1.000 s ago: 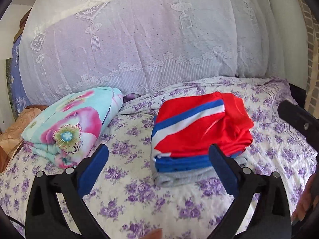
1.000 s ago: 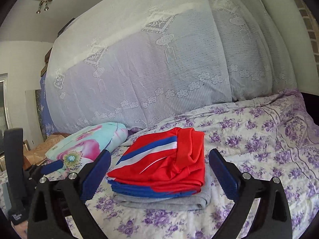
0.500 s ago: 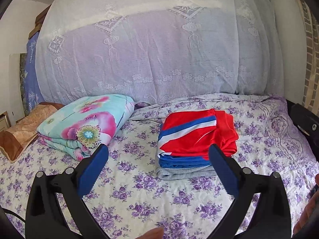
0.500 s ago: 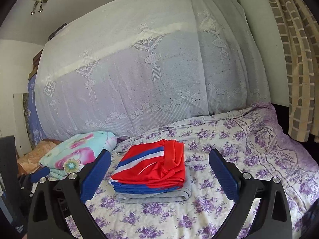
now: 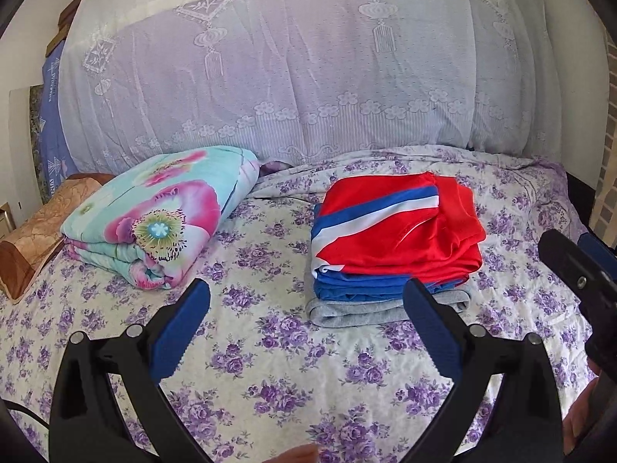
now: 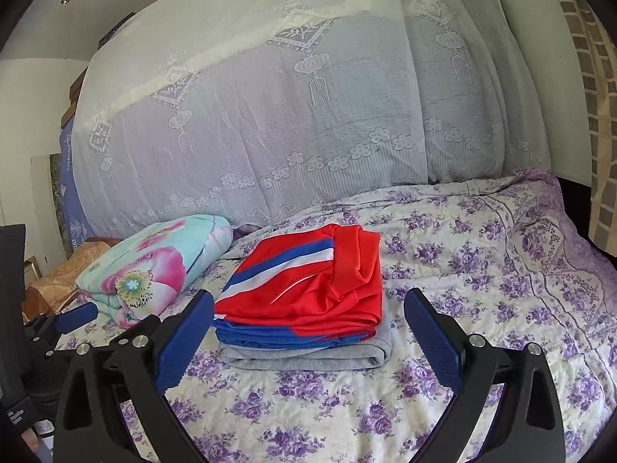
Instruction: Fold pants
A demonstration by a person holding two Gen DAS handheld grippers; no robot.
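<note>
Folded red pants (image 5: 401,231) (image 6: 308,285) with a blue and white stripe top a small stack on the flowered bed sheet (image 5: 270,347) (image 6: 482,270). Under them lie a folded blue garment (image 5: 354,289) (image 6: 270,336) and a folded grey one (image 5: 347,310) (image 6: 308,360). My left gripper (image 5: 306,316) is open with nothing between its fingers, held short of the stack and a little to its left. My right gripper (image 6: 308,324) is open too, its fingers framing the stack from the near side without touching it. The right gripper's body (image 5: 578,281) shows at the right edge of the left wrist view.
A folded floral quilt (image 5: 154,216) (image 6: 154,266) lies left of the stack, with a brown pillow (image 5: 34,231) beyond it. A tall pile under a white lace cover (image 5: 289,69) (image 6: 289,115) rises behind the bed. A curtain (image 6: 594,115) hangs at the right.
Both grippers pulled back from the stack about half a second ago and have since come slightly nearer and lower. They stay open. The stack has not moved.
</note>
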